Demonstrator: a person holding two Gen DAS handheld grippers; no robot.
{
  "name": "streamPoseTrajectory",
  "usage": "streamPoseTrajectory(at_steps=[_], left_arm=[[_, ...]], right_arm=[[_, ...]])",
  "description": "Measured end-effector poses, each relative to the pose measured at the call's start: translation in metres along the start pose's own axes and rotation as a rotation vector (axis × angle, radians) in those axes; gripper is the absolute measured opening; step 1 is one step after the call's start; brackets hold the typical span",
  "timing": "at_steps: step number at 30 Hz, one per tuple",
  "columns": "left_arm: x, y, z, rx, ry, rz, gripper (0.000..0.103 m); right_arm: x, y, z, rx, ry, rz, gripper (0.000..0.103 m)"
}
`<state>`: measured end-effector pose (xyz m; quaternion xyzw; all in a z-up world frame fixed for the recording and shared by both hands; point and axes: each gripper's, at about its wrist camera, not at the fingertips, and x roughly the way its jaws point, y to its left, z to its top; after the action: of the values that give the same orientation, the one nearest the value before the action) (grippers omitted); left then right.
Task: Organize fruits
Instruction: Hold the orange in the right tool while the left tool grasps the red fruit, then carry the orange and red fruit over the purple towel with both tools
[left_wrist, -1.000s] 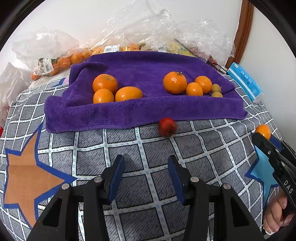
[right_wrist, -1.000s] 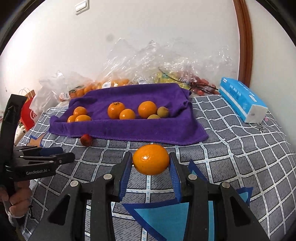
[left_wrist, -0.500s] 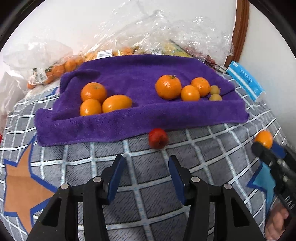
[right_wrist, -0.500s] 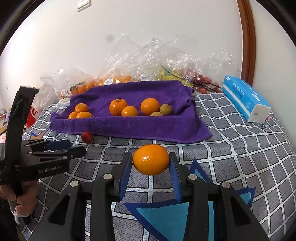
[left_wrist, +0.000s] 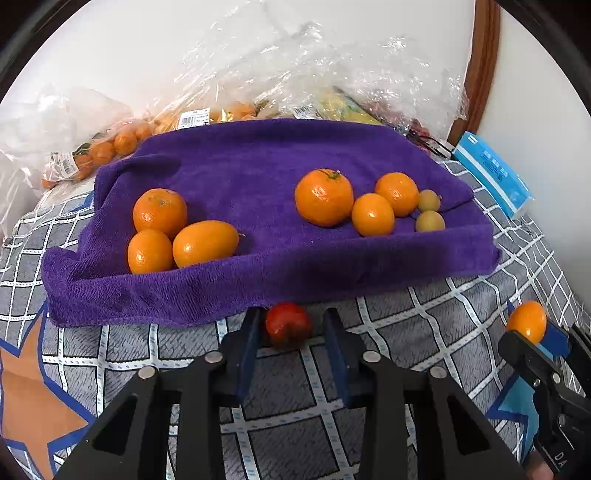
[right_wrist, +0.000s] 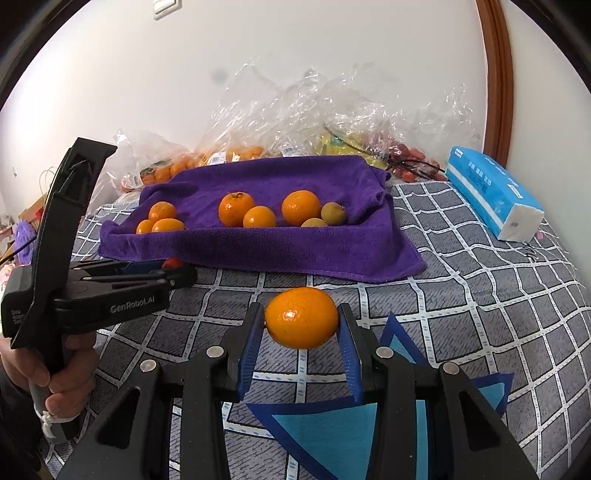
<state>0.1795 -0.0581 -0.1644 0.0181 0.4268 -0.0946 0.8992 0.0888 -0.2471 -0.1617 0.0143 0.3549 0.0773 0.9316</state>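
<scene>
A small red fruit (left_wrist: 288, 324) is seen on the checked bed cover (left_wrist: 399, 317), just at the near edge of the purple towel (left_wrist: 258, 177), and it lies between the jaws of the left tongs (left_wrist: 290, 328), which are closing with a gap left at the right pad. An orange (right_wrist: 301, 317) is gripped above the cover by the right tongs (right_wrist: 301, 334). Two clusters of oranges, left (left_wrist: 173, 229) and right (left_wrist: 354, 199), are laid on the towel, with two small greenish fruits (left_wrist: 429, 210) at the right end.
</scene>
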Motion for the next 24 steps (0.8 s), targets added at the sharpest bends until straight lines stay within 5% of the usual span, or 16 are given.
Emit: streamPoseTrajectory(at_steps=[3,16,24], left_arm=[[-0.001,0.005,-0.001,-0.025,-0.011,-0.019,0.023],[-0.009,0.026,-0.008,-0.122,-0.001,-0.132,0.023],[-0.030,0.037,-0.023,-0.124,-0.006,-0.123,0.023]], right_arm=[[0.001,0.001,0.000,-0.004,0.005,0.003,0.040],[-0.002,0.001,0.000,0.000,-0.009,0.025,0.040],[-0.008,0.002,0.000,0.004,-0.040,0.038,0.040]])
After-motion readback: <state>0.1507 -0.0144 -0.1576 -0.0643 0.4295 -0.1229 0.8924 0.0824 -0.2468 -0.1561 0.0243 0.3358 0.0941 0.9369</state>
